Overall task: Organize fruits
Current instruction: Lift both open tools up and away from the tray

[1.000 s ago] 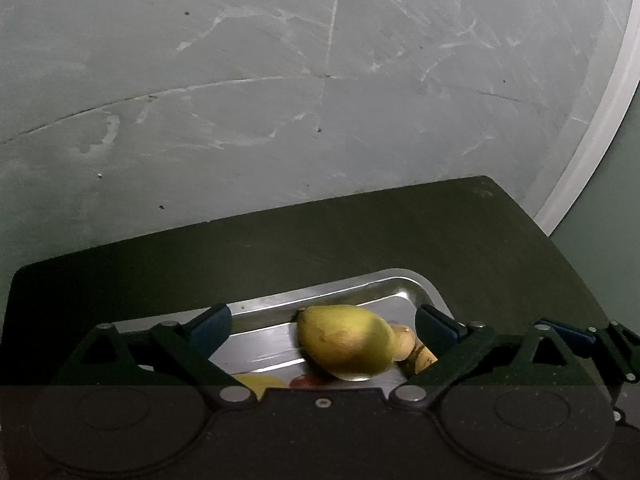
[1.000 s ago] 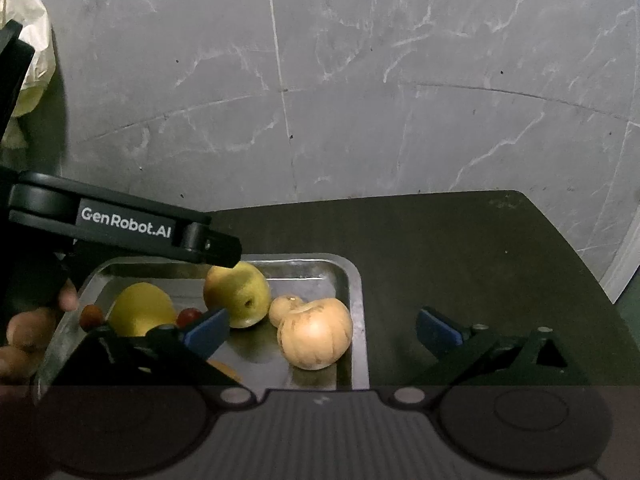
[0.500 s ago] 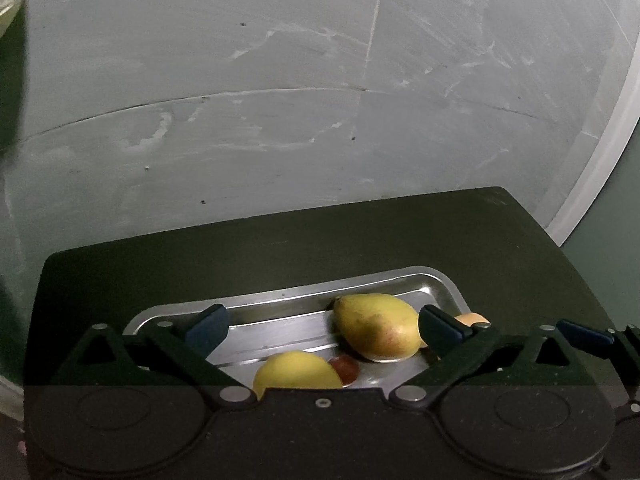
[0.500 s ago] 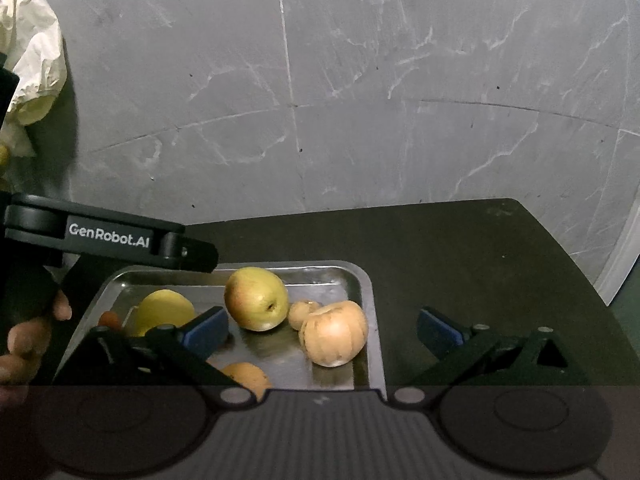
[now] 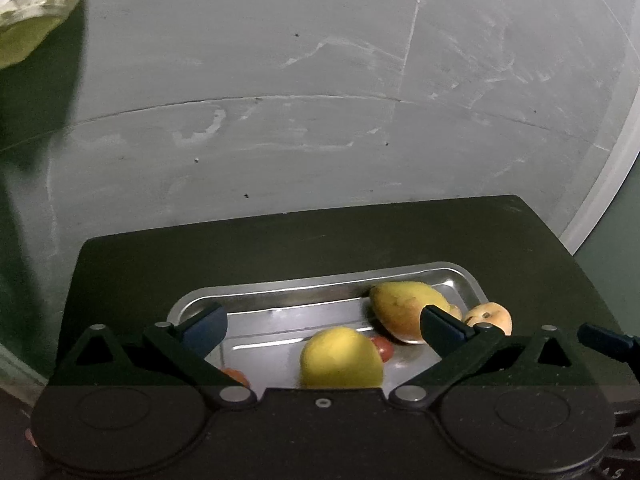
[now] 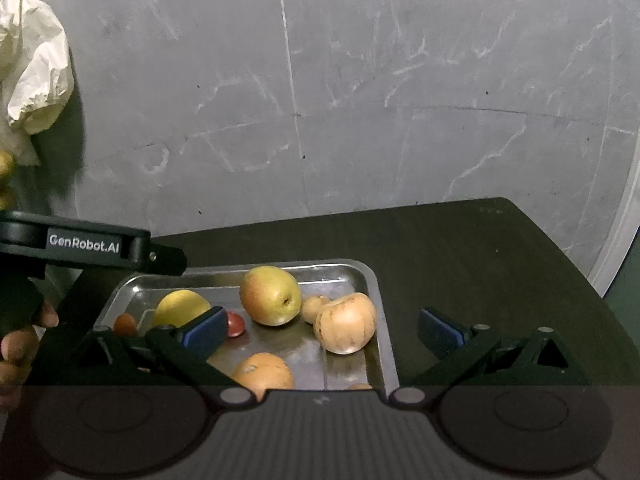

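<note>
A steel tray (image 5: 280,285) (image 6: 374,280) lies on the dark table and holds several fruits. Among them are a yellow lemon-like fruit (image 5: 340,358) (image 6: 182,308), a yellow-red mango (image 5: 404,308) (image 6: 270,295), a tan pumpkin-shaped fruit (image 6: 346,322) (image 5: 490,316), a small red fruit (image 6: 235,323), and an orange fruit (image 6: 262,372) at the near edge. My left gripper (image 5: 324,326) hangs open above the tray's near side with nothing in it. Over the tray's right edge my right gripper (image 6: 320,328) is also open and holds nothing.
The dark table (image 6: 460,248) stands against a grey marbled wall (image 6: 320,100). A white plastic bag (image 6: 32,76) hangs at the upper left. A person's fingers (image 6: 20,340) hold the left gripper's body (image 6: 84,244) at the tray's left side.
Both cameras have pulled back and up from the tray, so more of the tray and fruits shows. The left view has shifted leftward; the mango now sits under the right finger.
</note>
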Demonstrator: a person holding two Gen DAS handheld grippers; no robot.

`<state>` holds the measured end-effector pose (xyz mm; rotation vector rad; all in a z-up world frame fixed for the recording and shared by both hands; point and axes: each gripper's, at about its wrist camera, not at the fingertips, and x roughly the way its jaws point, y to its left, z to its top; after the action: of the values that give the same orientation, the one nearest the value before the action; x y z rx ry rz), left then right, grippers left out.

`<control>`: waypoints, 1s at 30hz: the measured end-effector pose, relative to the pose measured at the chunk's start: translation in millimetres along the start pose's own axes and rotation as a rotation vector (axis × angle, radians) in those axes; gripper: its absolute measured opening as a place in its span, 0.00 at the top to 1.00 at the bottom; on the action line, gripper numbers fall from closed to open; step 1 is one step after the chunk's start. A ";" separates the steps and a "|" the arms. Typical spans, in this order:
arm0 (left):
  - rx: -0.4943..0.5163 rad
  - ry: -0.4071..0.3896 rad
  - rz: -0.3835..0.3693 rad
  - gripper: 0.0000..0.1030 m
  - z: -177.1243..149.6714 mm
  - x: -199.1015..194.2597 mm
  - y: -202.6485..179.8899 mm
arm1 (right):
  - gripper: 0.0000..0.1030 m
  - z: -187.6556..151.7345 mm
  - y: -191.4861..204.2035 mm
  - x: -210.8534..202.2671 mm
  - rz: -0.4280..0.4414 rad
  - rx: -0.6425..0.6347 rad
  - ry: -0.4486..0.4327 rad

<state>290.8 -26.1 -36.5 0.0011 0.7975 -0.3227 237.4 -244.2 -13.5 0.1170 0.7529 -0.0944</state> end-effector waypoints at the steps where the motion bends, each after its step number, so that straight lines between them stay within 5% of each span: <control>1: -0.002 -0.003 0.002 0.01 -1.3 -1.9 1.5 | 0.00 0.8 0.7 -1.6 -0.001 0.000 -0.005; 30: -0.047 -0.129 0.083 0.01 -33.6 -62.2 31.7 | 0.00 4.5 17.3 -46.6 -0.032 0.040 -0.131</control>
<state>235.7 25.8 -20.1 -0.0308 0.6751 -0.2230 208.8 -225.6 22.9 0.1353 0.6227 -0.1467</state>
